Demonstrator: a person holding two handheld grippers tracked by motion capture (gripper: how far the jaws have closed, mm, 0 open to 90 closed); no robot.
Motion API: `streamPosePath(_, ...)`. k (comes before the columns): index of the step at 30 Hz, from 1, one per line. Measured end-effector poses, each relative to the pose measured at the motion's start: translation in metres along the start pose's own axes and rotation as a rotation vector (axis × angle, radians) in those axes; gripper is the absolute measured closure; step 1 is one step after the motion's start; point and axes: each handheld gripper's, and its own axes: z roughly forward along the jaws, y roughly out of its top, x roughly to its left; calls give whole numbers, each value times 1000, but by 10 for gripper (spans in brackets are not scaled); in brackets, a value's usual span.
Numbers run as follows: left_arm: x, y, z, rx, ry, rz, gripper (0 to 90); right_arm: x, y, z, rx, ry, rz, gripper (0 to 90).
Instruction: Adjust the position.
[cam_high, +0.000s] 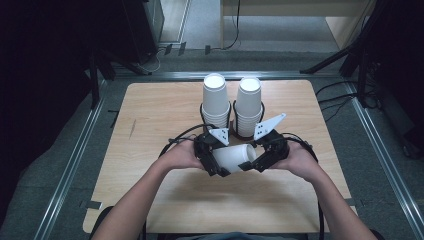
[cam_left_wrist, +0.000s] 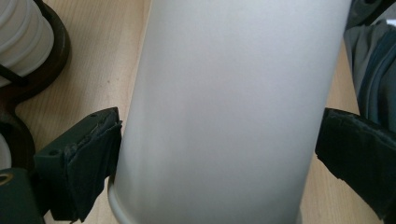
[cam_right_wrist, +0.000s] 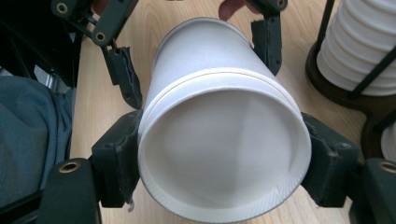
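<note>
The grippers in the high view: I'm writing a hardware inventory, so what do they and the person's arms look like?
The left claw and the right claw are black, each topped by a grey three-cornered plate with small dark holes and trailing black cables. Their jaws carry dark pads and brass-coloured rivets. The forearms are bare, with no sleeves.

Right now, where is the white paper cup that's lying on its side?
In the high view the white paper cup lies sideways between the left gripper and right gripper, just in front of the two cup stacks.

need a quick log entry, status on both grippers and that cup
Right gripper clamped on white paper cup at its rim end. Left gripper open around its base end. Two cup stacks behind, clear.
</note>
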Motion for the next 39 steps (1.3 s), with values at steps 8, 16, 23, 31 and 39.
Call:
streamPosePath(8,-2,-6,-5,-55,41,-31,9,0,-5,-7,-23,-5,25,251)
streamPosePath(16,-1,-14,-6,-140,23,-70,8,4,-2,-14,-78,-5,20,252)
streamPosePath(23,0,-17,-5,-178,-5,-76,7,5,0,-17,-105,0,20,252)
streamPosePath(31,-3,-16,-3,-192,1,-74,7,5,3,-24,-158,23,25,252)
streamPosePath(39,-5,-16,-8,-189,32,-55,86,4,2,-25,-165,31,28,251)
